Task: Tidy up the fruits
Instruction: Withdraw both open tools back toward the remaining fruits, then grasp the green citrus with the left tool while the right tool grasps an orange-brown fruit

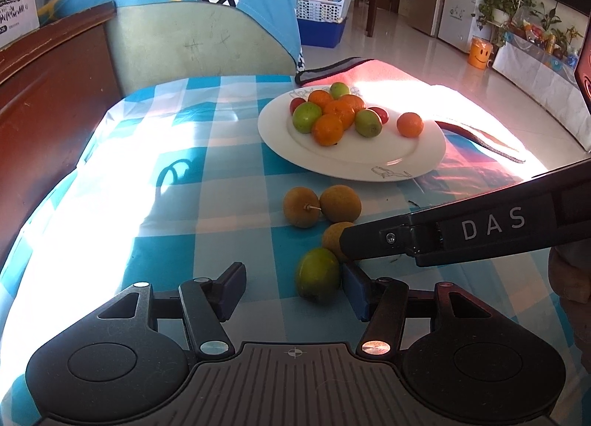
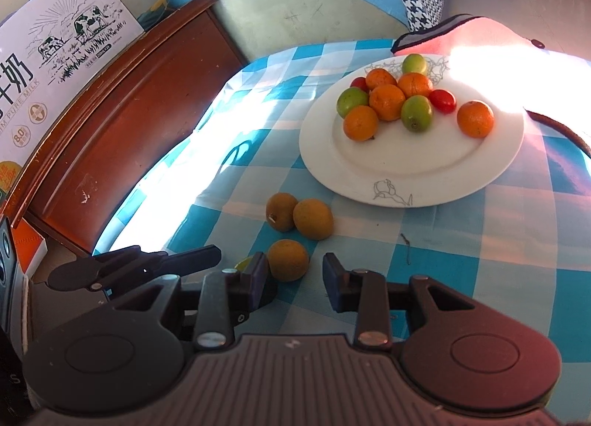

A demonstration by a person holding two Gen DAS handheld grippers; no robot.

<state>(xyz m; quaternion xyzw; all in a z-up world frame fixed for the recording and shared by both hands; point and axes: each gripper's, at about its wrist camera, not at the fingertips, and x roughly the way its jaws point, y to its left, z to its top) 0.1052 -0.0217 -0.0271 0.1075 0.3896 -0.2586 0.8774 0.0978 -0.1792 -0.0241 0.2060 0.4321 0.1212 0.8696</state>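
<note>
A white plate (image 1: pixel 369 164) (image 2: pixel 424 182) on the blue checked cloth holds several oranges, green fruits and red tomatoes. Three brown round fruits lie in front of it: two side by side (image 1: pixel 321 206) (image 2: pixel 299 217) and one nearer (image 1: pixel 334 237) (image 2: pixel 288 260). A green fruit (image 1: pixel 318 280) lies between the open fingers of my left gripper (image 1: pixel 295 287), close to the right finger. My right gripper (image 2: pixel 295 276) is open, its fingers either side of the nearer brown fruit. It enters the left wrist view from the right (image 1: pixel 443 230).
A pink cloth (image 1: pixel 388 73) lies behind the plate. A green-backed chair (image 1: pixel 192 45) with a blue garment stands at the table's far end. A wooden headboard (image 2: pixel 122 123) and a milk carton box (image 2: pixel 55 53) are on the left.
</note>
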